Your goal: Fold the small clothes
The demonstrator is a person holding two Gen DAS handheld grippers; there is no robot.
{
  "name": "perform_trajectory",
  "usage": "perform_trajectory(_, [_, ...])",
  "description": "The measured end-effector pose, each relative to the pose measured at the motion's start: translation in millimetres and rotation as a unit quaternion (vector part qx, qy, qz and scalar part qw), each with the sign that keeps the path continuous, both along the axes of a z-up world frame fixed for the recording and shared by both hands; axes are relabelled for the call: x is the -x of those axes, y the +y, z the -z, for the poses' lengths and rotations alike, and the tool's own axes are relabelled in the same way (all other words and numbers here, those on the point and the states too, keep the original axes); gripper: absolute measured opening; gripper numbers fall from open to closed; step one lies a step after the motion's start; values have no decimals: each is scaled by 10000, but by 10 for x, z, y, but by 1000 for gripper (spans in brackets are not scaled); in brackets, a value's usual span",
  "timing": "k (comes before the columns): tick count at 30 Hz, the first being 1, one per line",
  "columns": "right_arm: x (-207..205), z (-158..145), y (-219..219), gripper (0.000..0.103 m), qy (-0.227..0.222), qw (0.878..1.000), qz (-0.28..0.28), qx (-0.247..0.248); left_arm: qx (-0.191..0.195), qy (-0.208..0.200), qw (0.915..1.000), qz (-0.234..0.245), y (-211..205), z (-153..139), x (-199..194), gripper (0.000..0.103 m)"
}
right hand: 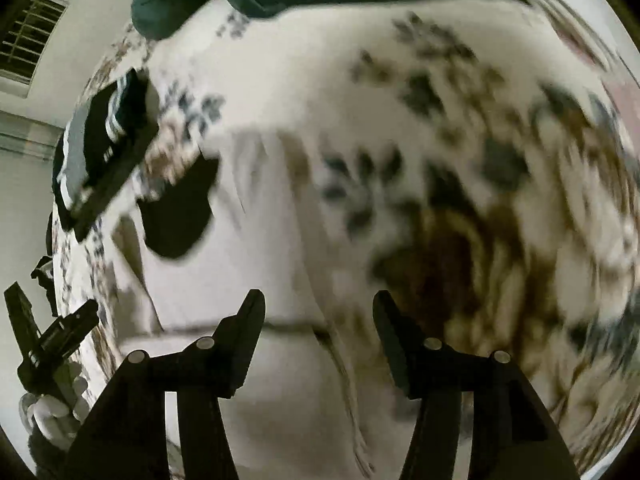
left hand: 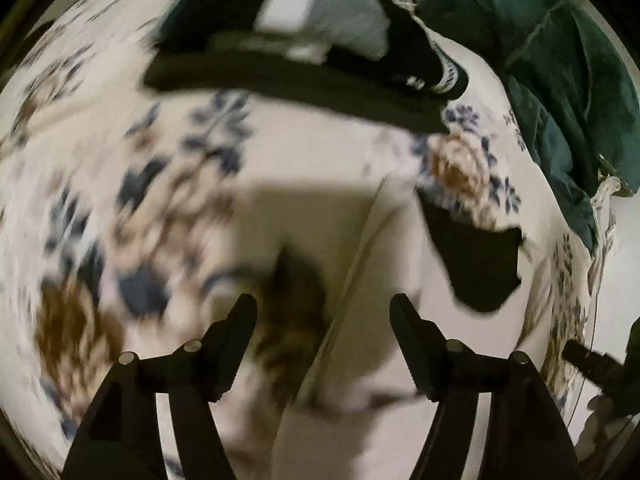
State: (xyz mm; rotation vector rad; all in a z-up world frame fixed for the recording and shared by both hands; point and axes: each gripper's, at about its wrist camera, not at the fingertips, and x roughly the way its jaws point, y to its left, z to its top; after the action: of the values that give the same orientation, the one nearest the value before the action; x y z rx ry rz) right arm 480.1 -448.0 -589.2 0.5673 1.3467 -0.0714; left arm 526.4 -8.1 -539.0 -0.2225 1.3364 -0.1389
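Hovering with both claws spread and empty: left gripper (left hand: 323,306) and right gripper (right hand: 319,302) over a white garment (left hand: 400,248); black sock (left hand: 476,264) far right, bedspread (left hand: 120,140) roomy leftward.

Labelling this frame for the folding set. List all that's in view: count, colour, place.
white garment: 1, white, spread on the bed under both claws
small dark garment: 1, black, lying on the white garment
folded stack: 1, black, grey and white, farther back on the bed
blanket: 1, dark green, bunched at the bed's far edge
bedspread: 1, white with blue and brown flowers, under everything
window blind: 1, white, on the wall
left claw: 1, black, open, empty
right claw: 1, black, open, empty
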Motion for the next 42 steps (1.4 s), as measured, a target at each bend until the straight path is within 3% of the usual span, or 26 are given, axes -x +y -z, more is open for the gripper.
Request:
perform_trajectory(5, [-781, 96, 46, 58, 12, 9992, -238, 306, -318, 103, 9981, 524, -477, 200, -519, 67])
perform_trajectory(10, [-1294, 337, 312, 60, 245, 9905, -1062, 834, -766, 391, 9904, 1086, -795, 504, -732, 65])
perform_trajectory(11, [-1372, 416, 398, 61, 364, 9872, -1278, 882, -831, 401, 9887, 1183, -832, 555, -744, 47])
perform_trajectory(12, [-1406, 486, 482, 61, 473, 9839, -1458, 915, -878, 391, 9876, 1243, -850, 582, -742, 16])
perform_trajectory(13, [-1437, 544, 547, 61, 576, 9807, -1591, 984, -910, 374, 9871, 1265, -854, 590, -738, 8])
perform_trajectory(14, [-1466, 588, 603, 58, 630, 9780, -1685, 1061, -885, 312, 9877, 1250, -846, 579, -724, 8])
perform_trajectory(15, [-1473, 586, 633, 30, 554, 9777, -1723, 1068, -804, 207, 9890, 1222, -822, 544, -707, 6])
perform_trajectory(16, [-1477, 567, 656, 13, 476, 9776, -1725, 1106, -759, 82, 9900, 1190, -785, 487, -674, 5])
perform_trajectory(19, [-1407, 385, 659, 8, 146, 9822, -1571, 1015, -567, -184, 9929, 1029, -644, 276, -531, 4])
perform_trajectory(25, [-900, -171, 571, 7, -433, 9883, -1316, 630, -4, -752, 9955, 585, -230, -391, 83, 4])
perform_trajectory(30, [-40, -587, 539, 7, -749, 9895, -1199, 293, 302, -946, 9946, 293, -31, -743, 785, 4])
perform_trajectory(33, [514, -631, 577, 7, -688, 9887, -1318, 182, 336, -851, 9957, 136, -49, -710, 1118, 4])
perform_trajectory(36, [1042, -512, 633, 7, -522, 9864, -1552, 109, 334, -426, 9985, -66, 73, -466, 1603, 4])
perform_trajectory(40, [1544, -117, 701, 8, -36, 9815, -1913, 92, 481, 334, 9978, -307, 243, -50, 2041, 7])
perform_trajectory(42, [1681, 122, 691, 13, 351, 9789, -2014, -29, 566, 753, 9941, -531, 392, 124, 2247, 6])
